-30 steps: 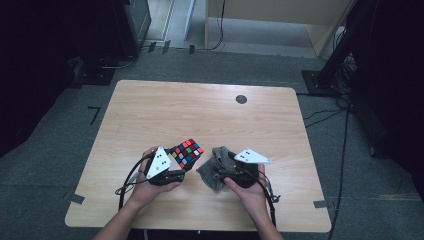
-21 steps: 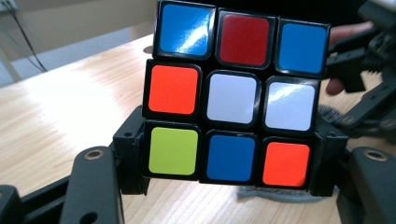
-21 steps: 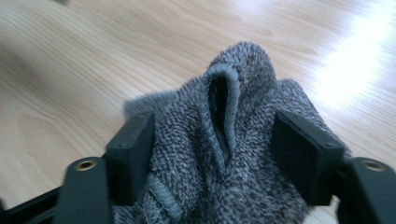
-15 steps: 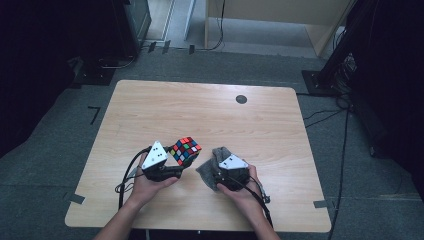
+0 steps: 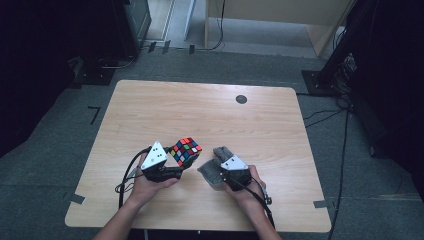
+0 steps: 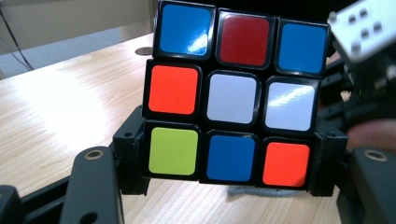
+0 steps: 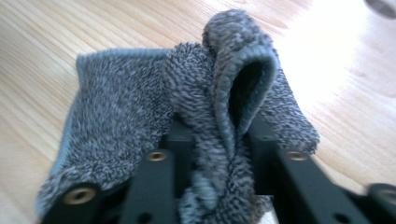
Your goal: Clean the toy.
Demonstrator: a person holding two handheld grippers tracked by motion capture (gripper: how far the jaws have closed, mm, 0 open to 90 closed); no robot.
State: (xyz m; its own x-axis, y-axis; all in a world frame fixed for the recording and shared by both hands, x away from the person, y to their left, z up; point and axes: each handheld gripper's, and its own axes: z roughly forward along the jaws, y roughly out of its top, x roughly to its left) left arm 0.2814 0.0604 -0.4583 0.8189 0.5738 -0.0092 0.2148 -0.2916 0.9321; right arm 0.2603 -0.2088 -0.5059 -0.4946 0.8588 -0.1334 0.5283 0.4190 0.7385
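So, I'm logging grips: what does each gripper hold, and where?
The left gripper clamps the puzzle cube by its bottom layer's opposite sides. The right gripper, whose jaws have just closed, pinches a raised fold of the grey cloth.

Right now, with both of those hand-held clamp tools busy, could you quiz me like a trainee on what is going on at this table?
1. True or false: the left gripper holds the Rubik's cube lifted off the wooden table.
2. What does the right gripper pinch? A) a sponge B) a grey cloth C) a cable
3. Which colour is the centre sticker of the cube face that the left gripper view shows?

Key:
1. True; its jaws clamp the cube's lower corners.
2. B; the grey cloth is bunched between jaws that have just been closing.
3. White.
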